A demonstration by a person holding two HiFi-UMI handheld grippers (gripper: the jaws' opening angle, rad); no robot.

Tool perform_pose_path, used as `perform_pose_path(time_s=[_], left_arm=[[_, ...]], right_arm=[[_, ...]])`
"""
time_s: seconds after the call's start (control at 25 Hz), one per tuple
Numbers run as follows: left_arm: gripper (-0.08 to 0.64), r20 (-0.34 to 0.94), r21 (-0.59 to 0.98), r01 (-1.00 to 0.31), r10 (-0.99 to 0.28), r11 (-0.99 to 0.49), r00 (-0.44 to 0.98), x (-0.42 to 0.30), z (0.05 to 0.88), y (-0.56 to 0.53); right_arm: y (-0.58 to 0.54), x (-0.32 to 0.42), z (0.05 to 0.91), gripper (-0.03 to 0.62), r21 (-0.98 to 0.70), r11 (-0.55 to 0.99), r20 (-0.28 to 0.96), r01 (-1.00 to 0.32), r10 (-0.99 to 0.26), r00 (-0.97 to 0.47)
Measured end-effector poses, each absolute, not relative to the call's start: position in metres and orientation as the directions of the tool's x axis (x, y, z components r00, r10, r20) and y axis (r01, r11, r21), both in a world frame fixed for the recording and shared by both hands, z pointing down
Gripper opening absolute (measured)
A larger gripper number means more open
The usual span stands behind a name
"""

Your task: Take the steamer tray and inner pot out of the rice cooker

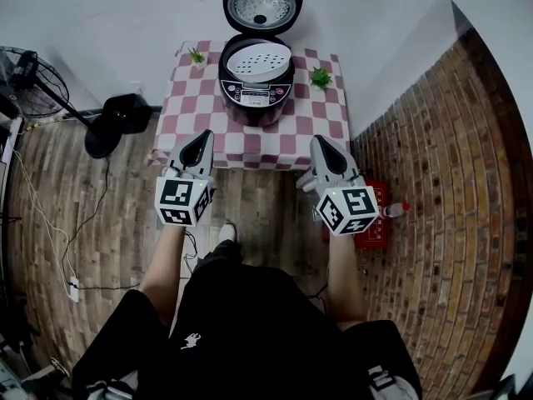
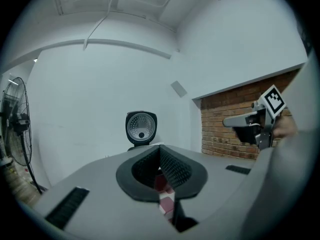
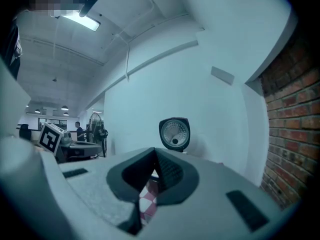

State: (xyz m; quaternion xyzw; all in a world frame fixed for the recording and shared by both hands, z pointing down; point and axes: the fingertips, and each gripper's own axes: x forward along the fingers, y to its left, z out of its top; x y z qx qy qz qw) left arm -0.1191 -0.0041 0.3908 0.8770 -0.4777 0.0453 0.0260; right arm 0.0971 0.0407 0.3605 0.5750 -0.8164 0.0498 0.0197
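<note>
At the far left of the head view a floor fan (image 1: 27, 84) stands on the wood-plank floor (image 1: 108, 223), its black base (image 1: 115, 122) near the table's left edge. The left gripper (image 1: 205, 135) is held just short of the near edge of the checked tablecloth (image 1: 196, 107). In its own view the pads (image 2: 172, 166) are clenched together with nothing between them — only a sliver of red-and-white cloth shows below.

Centred at the back of the small table (image 1: 333, 136) sits the rice cooker (image 1: 255, 98), its lid (image 1: 262, 5) swung up against the white wall. The white perforated steamer tray (image 1: 259, 61) rests in the cooker's mouth, well apart from both grippers. A small green plant (image 1: 196, 55) stands to its left and another green plant (image 1: 320, 77) to its right.

The right gripper (image 1: 320, 140) hovers at the table's near right edge, likewise clamped tight on nothing. On the floor beside it lies a red box (image 1: 372, 223), and a brick wall (image 1: 454, 182) runs down the right side.
</note>
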Motion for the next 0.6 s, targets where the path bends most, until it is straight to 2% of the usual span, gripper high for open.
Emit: perform_pose_path(time_s=[0.6], left_arm=[[0.003, 0.068, 0.041, -0.752, -0.749, -0.658, 0.659, -0.128, 0.38, -0.112]], right_arm=[[-0.043, 0.075, 0.341, 0.002, -0.003, 0.24, 0.081, -0.971, -0.968, -0.239]])
